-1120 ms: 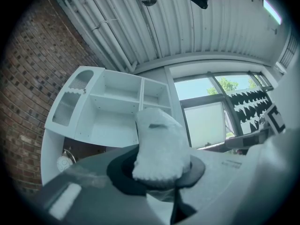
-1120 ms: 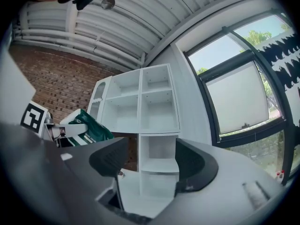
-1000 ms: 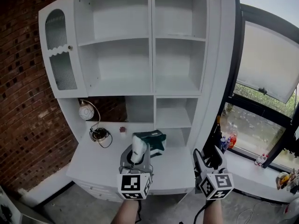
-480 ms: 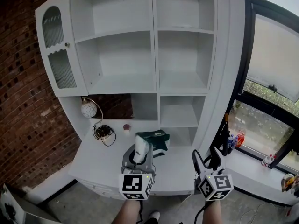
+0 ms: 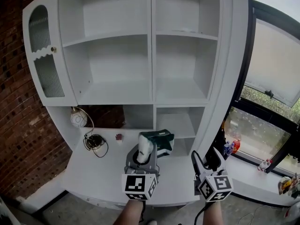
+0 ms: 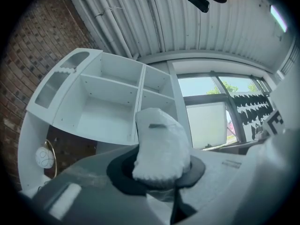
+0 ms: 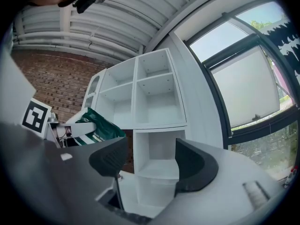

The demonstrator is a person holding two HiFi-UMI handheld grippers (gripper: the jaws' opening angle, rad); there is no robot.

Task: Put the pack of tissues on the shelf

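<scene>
Room: a red brick wall (image 5: 18,139) is behind a big white shelf (image 5: 152,93). A window (image 5: 272,78) is on the right side.
Shelf: all its boxes are bare, so there is lots of room for the pack. A door (image 5: 44,69) with wavy glass is at the left.
Pack of tissues: the green and white pack of tissues (image 5: 158,140) is up in the air. It is in front of the low boxes and over the desk top (image 5: 103,170). It is not on the shelf yet.
Left gripper: the left gripper (image 5: 141,158) pinches the white end of the pack, with its jaws close together on it. I think it holds one end so the other end can go in first.
Right gripper: the right gripper (image 5: 209,162) has its jaws wide apart with nothing in them. It hangs just beside the other one, maybe ready to help.
Desk: a black cord (image 5: 95,142) and a round white ball (image 5: 78,119) are at the left, away from the pack.
Next: I think the pack must go forward into a box and be let go.
</scene>
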